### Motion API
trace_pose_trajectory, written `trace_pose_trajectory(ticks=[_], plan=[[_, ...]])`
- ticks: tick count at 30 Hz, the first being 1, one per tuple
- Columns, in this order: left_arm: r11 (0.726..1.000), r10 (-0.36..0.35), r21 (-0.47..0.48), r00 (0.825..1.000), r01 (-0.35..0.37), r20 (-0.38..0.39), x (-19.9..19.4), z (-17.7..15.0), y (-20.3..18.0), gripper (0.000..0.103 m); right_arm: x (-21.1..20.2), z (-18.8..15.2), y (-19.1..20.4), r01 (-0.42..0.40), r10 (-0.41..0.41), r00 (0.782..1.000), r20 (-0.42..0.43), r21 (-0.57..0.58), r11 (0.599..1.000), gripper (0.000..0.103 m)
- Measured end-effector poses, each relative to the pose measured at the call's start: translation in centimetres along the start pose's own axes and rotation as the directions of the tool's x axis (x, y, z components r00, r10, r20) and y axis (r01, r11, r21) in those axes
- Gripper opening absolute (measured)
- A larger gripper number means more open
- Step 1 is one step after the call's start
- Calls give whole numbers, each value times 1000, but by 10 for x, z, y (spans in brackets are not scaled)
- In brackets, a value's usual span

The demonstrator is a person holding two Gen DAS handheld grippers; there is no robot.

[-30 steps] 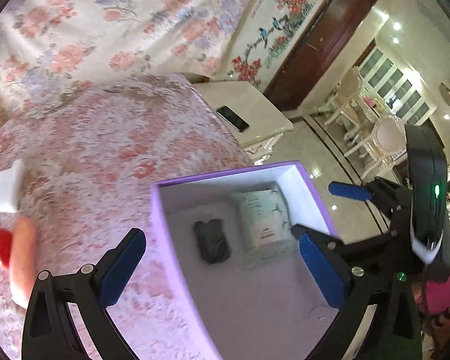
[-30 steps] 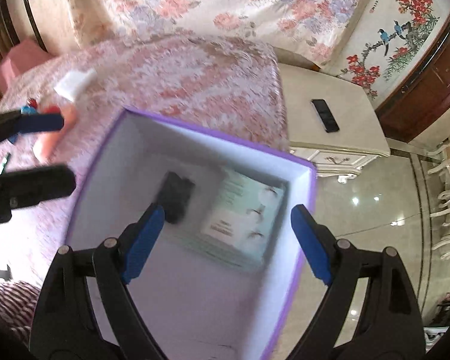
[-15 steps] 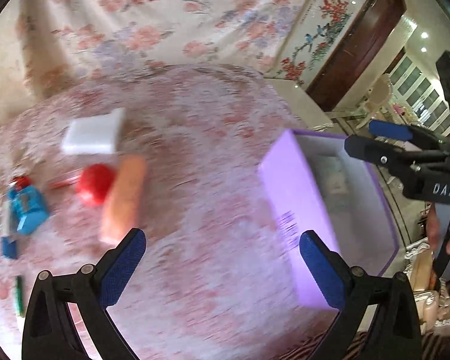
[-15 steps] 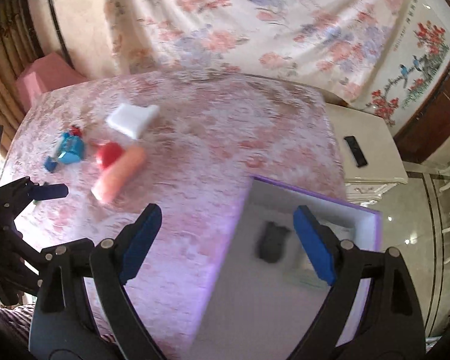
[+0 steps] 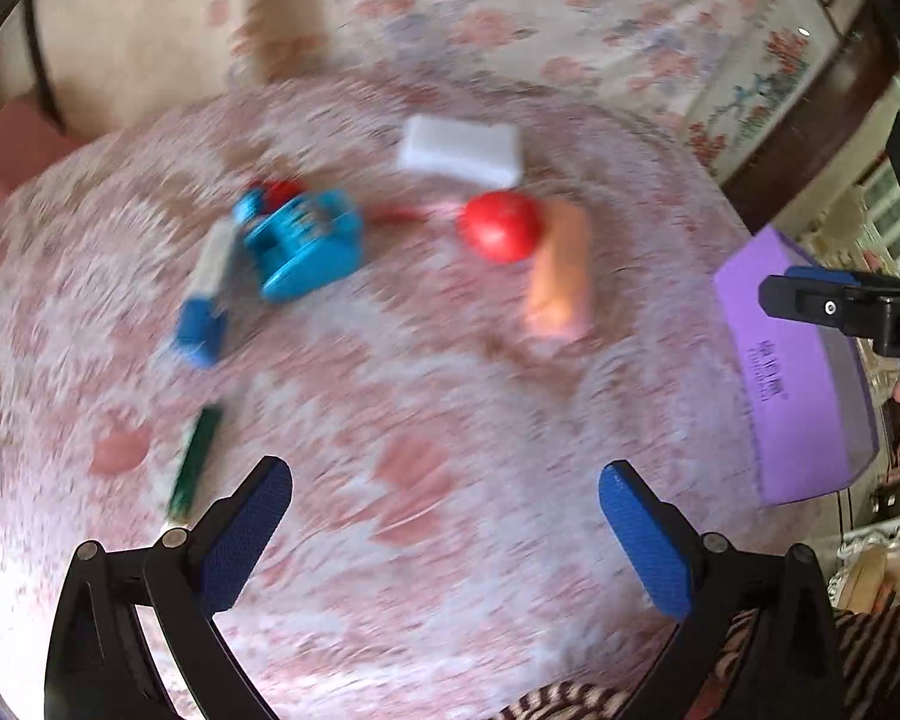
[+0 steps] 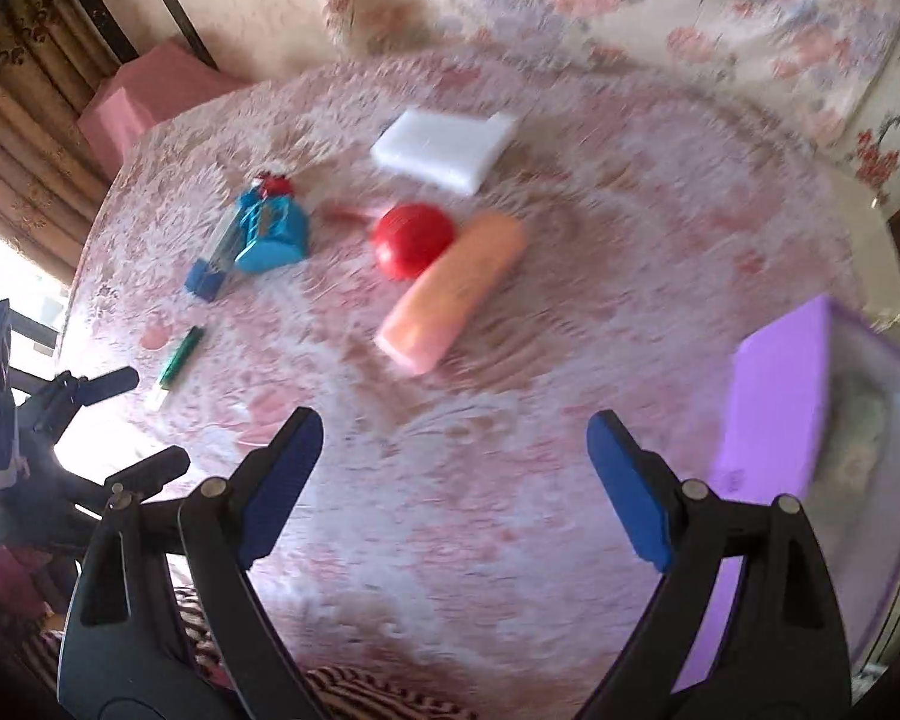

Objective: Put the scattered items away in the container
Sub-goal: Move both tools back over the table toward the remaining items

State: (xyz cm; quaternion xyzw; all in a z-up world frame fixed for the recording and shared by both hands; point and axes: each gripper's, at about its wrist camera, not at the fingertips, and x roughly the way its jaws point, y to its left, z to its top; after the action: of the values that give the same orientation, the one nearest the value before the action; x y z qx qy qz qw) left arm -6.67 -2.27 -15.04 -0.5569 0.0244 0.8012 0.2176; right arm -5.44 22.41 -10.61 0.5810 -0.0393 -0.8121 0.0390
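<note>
Right wrist view: both tongs gape wide, holding nothing, above a floral-covered counter (image 6: 570,276).
Ahead of the right tongs (image 6: 453,483) lie an orange tube (image 6: 453,285), likely soft (grip mid-body), a round red ball (image 6: 413,238), apt to roll, and a white block (image 6: 444,147); the purple box (image 6: 774,396) sits to their right, cropped, contents blurred. Left tongs (image 5: 444,531) likewise empty.

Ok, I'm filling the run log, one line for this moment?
left gripper open | right gripper open | both empty | purple box right | red ball touching orange tube
</note>
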Motion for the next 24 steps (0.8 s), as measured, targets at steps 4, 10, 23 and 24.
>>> trace_pose_trajectory(ticks=[4,10,23,24], plan=[[998,43,-52,999,-43,-13,6,-20,47,103,30,-3,22,-5,6,998,-63,24,1000,91],[989,103,-104,995,-104,-14,14,-35,103,103,70,-8,37,33,-20,991,-132,99,995,91],[994,112,2,993,-112,-44,51,-36,134,103,96,-13,38,73,-50,993,-111,206,976,90],[994,113,5,993,-113,-45,54,-35,134,103,99,-9,35,74,-51,993,-106,221,972,90]])
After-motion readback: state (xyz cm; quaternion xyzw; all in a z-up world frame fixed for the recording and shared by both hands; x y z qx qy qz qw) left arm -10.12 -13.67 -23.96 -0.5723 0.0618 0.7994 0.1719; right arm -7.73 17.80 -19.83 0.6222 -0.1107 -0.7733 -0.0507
